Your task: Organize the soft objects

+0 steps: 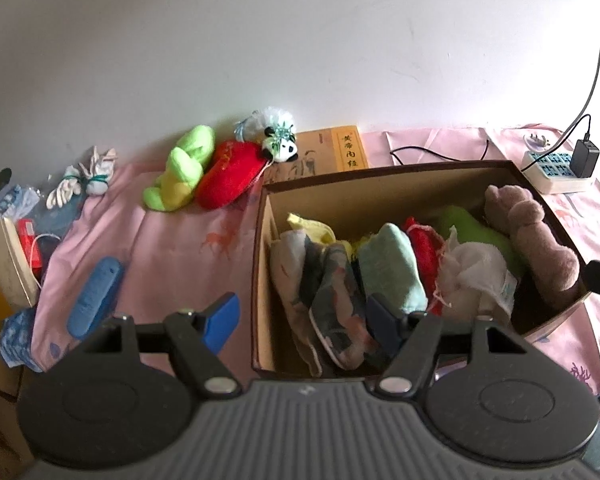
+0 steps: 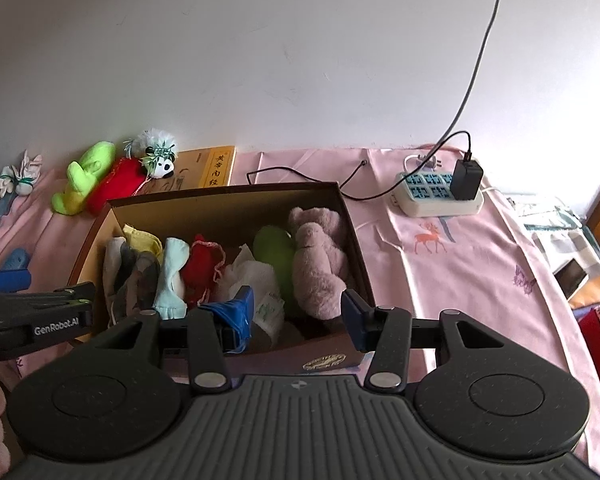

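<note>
A brown cardboard box [image 1: 380, 188] [image 2: 228, 196] on the pink cloth holds several folded cloths, a mint towel [image 1: 392, 272], a red knit piece [image 2: 200, 264], a green plush [image 2: 276, 256] and a brown teddy [image 1: 540, 240] [image 2: 320, 260]. Behind the box, by the wall, lie a lime plush [image 1: 180, 172] [image 2: 84, 180], a red plush [image 1: 232, 174] [image 2: 116, 184] and a small panda [image 1: 282, 146] [image 2: 162, 162]. My left gripper [image 1: 304, 324] hangs open over the box's near left corner, empty. Open and empty too, my right gripper [image 2: 298, 318] is at the box's near edge.
A yellow book [image 1: 340, 152] leans behind the box. A power strip [image 2: 436, 196] with a black charger and cables lies at the right. White tied gloves [image 1: 80, 180], a blue object [image 1: 94, 298] and packets sit at the left. A phone [image 2: 572, 278] lies off the right edge.
</note>
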The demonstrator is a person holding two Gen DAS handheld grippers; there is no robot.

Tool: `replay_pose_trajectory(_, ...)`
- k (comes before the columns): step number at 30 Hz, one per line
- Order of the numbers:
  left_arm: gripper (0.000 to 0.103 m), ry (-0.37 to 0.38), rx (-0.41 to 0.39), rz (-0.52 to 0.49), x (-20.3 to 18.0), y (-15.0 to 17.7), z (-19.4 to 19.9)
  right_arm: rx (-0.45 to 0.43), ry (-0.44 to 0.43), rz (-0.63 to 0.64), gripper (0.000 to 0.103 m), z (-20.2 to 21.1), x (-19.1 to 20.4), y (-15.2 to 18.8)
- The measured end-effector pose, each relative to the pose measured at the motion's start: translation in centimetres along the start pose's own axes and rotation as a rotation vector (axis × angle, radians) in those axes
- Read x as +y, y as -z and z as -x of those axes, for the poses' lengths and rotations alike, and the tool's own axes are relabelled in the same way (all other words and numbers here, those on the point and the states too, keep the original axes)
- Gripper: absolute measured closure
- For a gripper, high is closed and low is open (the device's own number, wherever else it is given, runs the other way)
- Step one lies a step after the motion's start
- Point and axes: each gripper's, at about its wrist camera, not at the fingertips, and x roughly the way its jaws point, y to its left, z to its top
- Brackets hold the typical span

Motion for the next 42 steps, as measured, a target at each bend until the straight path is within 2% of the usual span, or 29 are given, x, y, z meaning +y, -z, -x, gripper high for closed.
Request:
replay_pose_trajectory(6,0.033,0.005,0.007,0.034,0.3,0.3,0.0,0.001,0.0,-0.024,0.071,0.0,0.0,0.5)
replay_pose_trajectory(24,0.033,-0.022,-0.01,0.053,1.2,0.2,-0.1,-0.017,-0.013,-0.005,0.07,-1.0,0.6,0.6)
replay_pose_trajectory(42,0.033,-0.02,0.026,0.055,0.8,0.2,-1.4,0.016,-0.03,0.002,0.07,-2.5,0.6,0.7)
